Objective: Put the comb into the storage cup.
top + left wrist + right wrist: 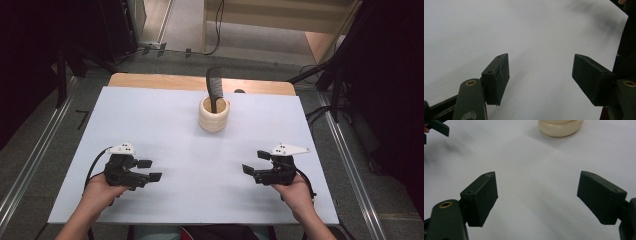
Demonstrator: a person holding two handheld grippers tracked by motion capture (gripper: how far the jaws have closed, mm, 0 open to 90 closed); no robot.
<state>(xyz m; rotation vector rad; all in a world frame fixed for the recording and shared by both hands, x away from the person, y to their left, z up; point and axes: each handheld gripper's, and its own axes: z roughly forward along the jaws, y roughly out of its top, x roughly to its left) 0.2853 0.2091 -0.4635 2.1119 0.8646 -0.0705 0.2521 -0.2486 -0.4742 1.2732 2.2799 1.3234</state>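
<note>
While both hands rest low on the white rectangular worktop (165, 130), the left gripper (149, 170) lies near the 8 o'clock edge and the right gripper (255, 162) near the 4 o'clock edge, well apart from each other. Each gripper has its jaws released, with a wide gap between them and nothing inside; in the left gripper view (540, 80) and in the right gripper view (537, 200) bare white surface is seen between the black pads. The jaws of both point toward the middle of the worktop. The cream round ribbed cup (214, 116) stands upright toward 12 o'clock from the centre, far from both grippers. A black plastic comb (215, 86) stands in this cup, and its upper part rises above the rim. In the right gripper view the base of the cup (560, 127) appears at the top edge.
</note>
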